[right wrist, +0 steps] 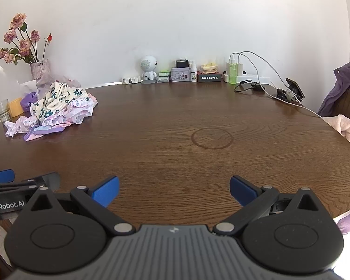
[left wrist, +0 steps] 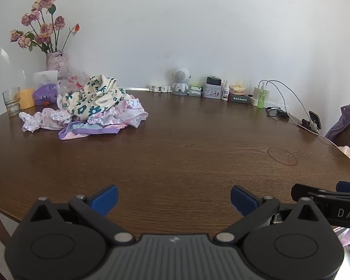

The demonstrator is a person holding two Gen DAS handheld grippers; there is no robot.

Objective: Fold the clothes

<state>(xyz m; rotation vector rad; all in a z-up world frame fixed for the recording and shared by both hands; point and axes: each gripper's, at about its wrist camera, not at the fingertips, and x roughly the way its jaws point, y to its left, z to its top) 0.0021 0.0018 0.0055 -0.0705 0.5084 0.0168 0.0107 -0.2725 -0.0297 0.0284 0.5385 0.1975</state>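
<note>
Nearest, the left gripper [left wrist: 174, 199] hangs over the near edge of the tabletop [left wrist: 186, 144], its blue-padded jaws spread wide with nothing between them. The right gripper [right wrist: 174, 190] is just beside it at the same edge, jaws equally wide and holding nothing; each shows at the margin of the other's view.

Ahead of both, bare wood runs from the near edge across the middle, marked only by a faint ring stain [right wrist: 212, 138] right of centre.

The pile of clothes [left wrist: 91, 107] lies toward the far left of the tabletop, well apart from both grippers: a cream garment with green flowers on top, pink and lilac pieces spilling out beneath toward the middle. Just behind it, near the left edge, stand a glass [left wrist: 11, 101], a yellow cup [left wrist: 27, 98] and a vase of flowers [left wrist: 56, 60].

Along the far edge by the wall sit a small white robot figure [left wrist: 180, 80], tins and bottles, then a power strip [right wrist: 252, 78] with cables trailing to the right edge, where a phone [right wrist: 294, 86] leans. A pink towel [right wrist: 345, 126] overhangs the right edge.
</note>
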